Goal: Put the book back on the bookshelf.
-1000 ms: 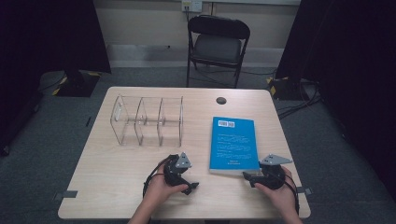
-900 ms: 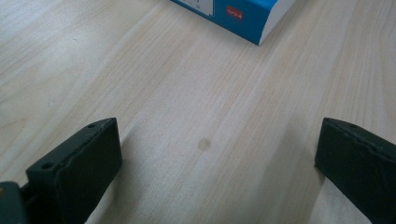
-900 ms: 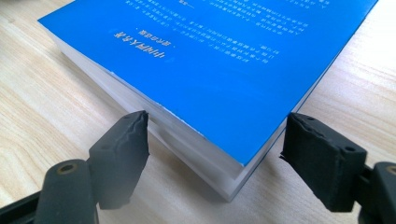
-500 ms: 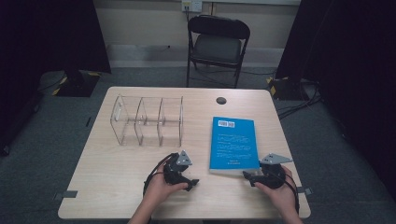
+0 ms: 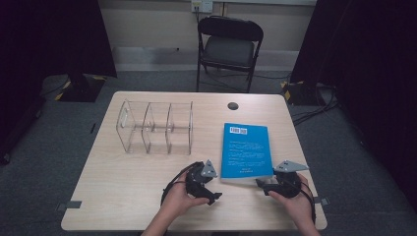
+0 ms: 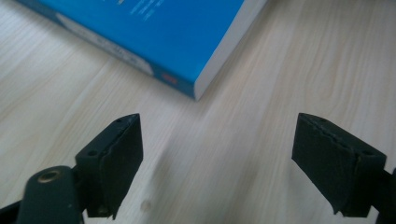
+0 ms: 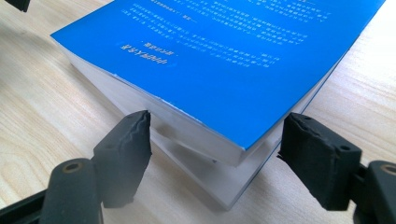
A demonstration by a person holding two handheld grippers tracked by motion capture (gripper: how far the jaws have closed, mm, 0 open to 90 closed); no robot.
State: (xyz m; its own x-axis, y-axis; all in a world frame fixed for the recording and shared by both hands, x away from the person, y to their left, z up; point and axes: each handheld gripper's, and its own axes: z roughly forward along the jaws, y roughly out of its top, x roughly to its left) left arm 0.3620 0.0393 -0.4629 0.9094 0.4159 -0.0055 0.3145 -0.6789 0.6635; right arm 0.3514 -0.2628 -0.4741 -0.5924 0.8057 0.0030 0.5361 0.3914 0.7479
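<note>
Nothing much is shifting since a second ago: both hands are keeping their spots at the near edge of the worktop (image 5: 123,196), and the blue book (image 5: 246,150) is lying flat where it was, right of centre. The right gripper (image 7: 215,140) is sitting low at the book's near right corner, jaws spread wide on either side of that corner, where the cover is lifting off the page block a little (whether a pad is touching the paper, I cannot tell). The left gripper (image 6: 217,154) is hovering just short of the near left corner, jaws also wide, nothing between them but bare wood.

Risk from here, as I judge it: the cover is glossy and thin, so a pinch at the corner could catch the cover alone and leave the pages sagging, or the book could skate across the smooth pale laminate. The clear acrylic organizer (image 5: 155,127), three upright slots with rounded edges, is standing well apart to the left, and its walls look hard and slick.
</note>
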